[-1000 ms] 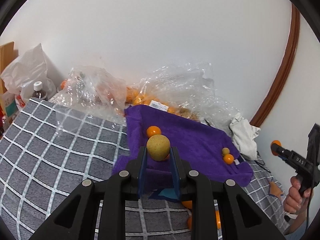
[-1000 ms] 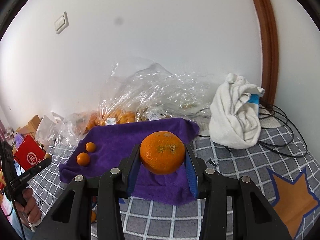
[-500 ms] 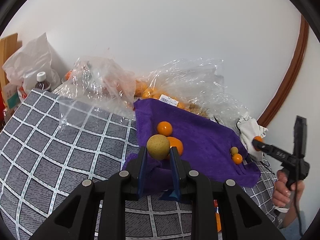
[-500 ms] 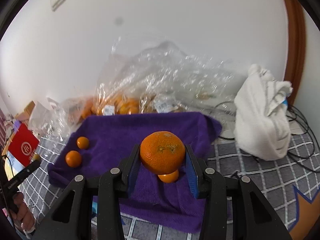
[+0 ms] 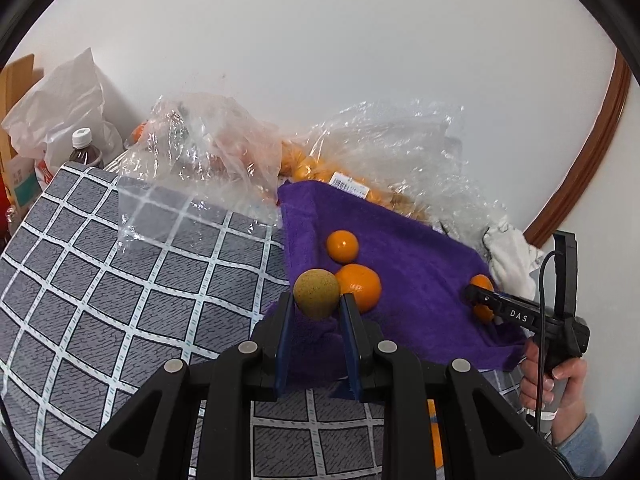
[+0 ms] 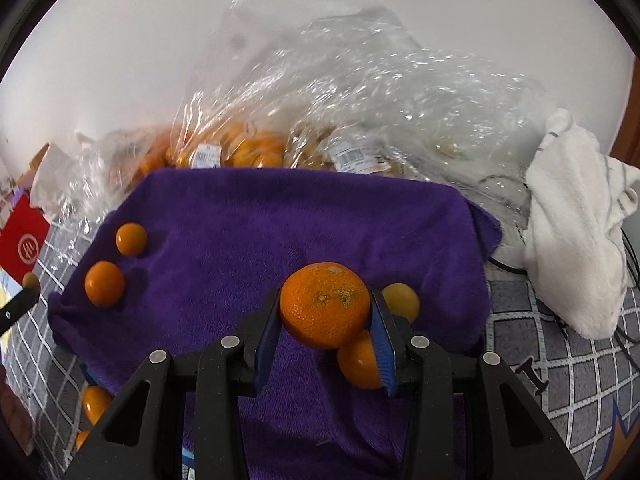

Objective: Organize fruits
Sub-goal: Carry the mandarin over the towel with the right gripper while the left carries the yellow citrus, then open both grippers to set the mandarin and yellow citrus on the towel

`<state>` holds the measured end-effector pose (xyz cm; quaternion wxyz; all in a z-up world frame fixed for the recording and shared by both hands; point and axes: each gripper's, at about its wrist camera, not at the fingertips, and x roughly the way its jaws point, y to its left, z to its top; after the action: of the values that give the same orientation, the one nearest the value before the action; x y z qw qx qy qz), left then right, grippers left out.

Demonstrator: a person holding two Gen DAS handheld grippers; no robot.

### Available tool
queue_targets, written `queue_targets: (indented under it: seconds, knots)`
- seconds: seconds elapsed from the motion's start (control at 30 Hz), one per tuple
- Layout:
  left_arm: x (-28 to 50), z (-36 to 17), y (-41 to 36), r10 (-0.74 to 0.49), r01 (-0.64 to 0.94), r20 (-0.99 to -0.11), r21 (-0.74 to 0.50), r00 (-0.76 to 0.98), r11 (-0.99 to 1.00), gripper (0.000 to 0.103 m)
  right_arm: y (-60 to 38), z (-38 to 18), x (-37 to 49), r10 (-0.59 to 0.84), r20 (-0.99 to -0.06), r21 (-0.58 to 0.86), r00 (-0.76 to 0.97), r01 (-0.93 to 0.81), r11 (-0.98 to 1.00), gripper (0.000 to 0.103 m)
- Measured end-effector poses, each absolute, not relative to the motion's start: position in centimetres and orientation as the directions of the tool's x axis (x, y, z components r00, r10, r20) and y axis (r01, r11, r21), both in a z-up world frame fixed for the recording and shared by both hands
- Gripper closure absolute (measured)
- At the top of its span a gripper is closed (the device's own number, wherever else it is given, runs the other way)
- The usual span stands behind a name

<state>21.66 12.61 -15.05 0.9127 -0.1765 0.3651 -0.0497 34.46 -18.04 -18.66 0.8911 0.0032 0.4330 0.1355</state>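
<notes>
Left fingers (image 5: pixel 316 312) clamped the round yellow-green fruit (image 5: pixel 316 294) | right fingers (image 6: pixel 325 320) clamped the large orange (image 6: pixel 325 305) above the purple towel (image 6: pixel 248 240) | we judged: lower beside like fruit before parting fingers.

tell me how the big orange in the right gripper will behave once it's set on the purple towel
Round, so the big orange would probably roll on a hard top; the plush purple towel should damp that. Its pebbled rind likely grips the blue pads well. Two small fruits sit close and may get nudged.

a home bedroom: checked bedspread (image 5: pixel 120 288), crumpled towel (image 6: pixel 572 240), grocery bags (image 6: pixel 360 92).
</notes>
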Motion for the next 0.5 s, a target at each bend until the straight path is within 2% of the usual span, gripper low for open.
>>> queue_targets:
  seconds: [0.23,0.3,0.5]
  knots:
    - [22.8,-13.9,11.2,-0.263,0.011,-0.674,-0.354,0.69,0.935,0.081,-17.3,-18.8,33.8,0.235,-0.771,0.075,0.592,-0.282,0.957,0.059]
    - [23.7,-13.6,10.3,-0.266,0.027,-0.685,-0.338,0.678,0.941,0.081,-17.3,-18.7,33.6,0.239,-0.773,0.079,0.588,-0.285,0.955,0.055]
    - [27.6,-13.9,7.5,-0.305,0.058,-0.713,-0.349,0.631,0.935,0.081,-19.0,-16.9,31.7,0.252,-0.763,0.112,0.595,-0.263,0.958,0.055]
